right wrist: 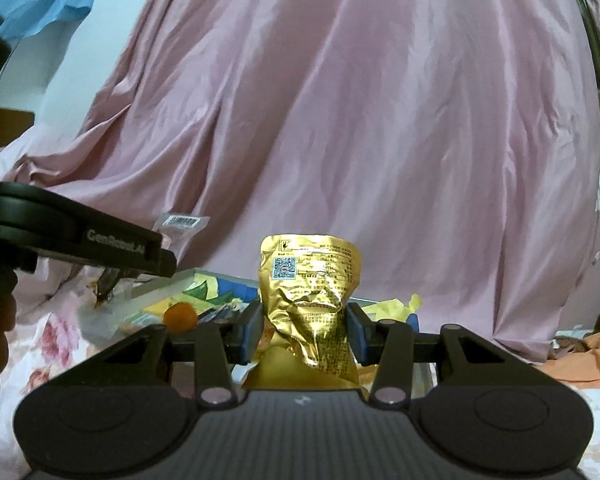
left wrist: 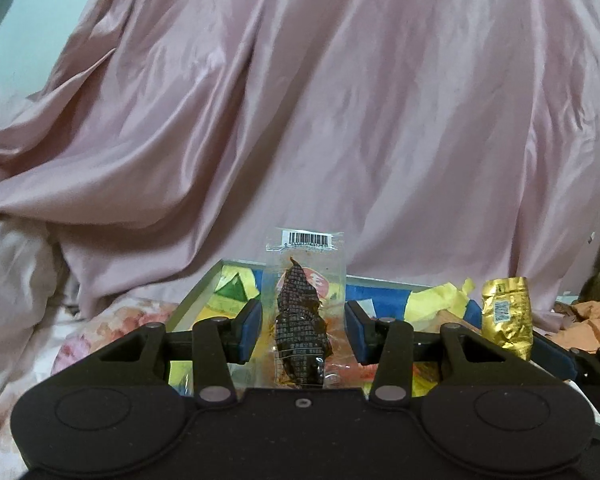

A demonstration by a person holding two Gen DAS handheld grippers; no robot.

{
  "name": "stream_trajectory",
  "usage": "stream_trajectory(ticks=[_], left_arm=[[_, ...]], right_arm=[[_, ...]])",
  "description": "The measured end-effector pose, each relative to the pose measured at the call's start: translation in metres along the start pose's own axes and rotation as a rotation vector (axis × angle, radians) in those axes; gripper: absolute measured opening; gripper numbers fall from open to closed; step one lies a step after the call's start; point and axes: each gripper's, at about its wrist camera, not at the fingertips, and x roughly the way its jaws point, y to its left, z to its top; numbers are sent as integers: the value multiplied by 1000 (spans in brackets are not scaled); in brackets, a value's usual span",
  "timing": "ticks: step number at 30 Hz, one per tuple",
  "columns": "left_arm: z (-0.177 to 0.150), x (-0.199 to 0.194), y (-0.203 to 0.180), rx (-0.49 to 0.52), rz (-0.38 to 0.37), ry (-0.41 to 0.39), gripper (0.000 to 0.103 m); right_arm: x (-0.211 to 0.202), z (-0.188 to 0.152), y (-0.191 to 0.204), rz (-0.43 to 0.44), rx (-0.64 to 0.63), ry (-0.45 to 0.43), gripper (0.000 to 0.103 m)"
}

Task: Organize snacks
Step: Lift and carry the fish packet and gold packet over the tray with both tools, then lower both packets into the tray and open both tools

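**Spotter:** Left wrist view puts your left gripper around a clear packet with a dark strip of snack inside. The packet stands upright between the blue pads, barcode end up, long axis running straight away from the gripper body. I see a thin gap on each side of the plastic, so I cannot tell whether the pads truly pinch it or grip it lower down, out of sight.

**Operator:** And the other hand?

**Spotter:** Your right gripper is clamped on a gold foil pouch, crumpled at the waist where the pads squeeze it, printed end up.

**Operator:** Where does the tray sit from both?

**Spotter:** Ahead of and below both packets. The tray has a pale rim and a bright yellow, green and blue floor, and it rests on the flowered bedding in front of the pink sheet. Your left packet hangs over the tray's near left part; the gold pouch rides near its right edge. I judge both hands about equally close, so either could lower first.
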Motion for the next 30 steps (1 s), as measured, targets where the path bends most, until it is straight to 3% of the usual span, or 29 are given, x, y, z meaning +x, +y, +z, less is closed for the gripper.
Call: stream_trajectory(ticks=[15, 30], left_arm=[[-3, 58, -2, 10, 1, 51, 47], [-19, 80, -4, 19, 4, 124, 47]], right_arm=[[64, -7, -20, 44, 114, 19, 49], [81, -12, -28, 84, 170, 57, 49]])
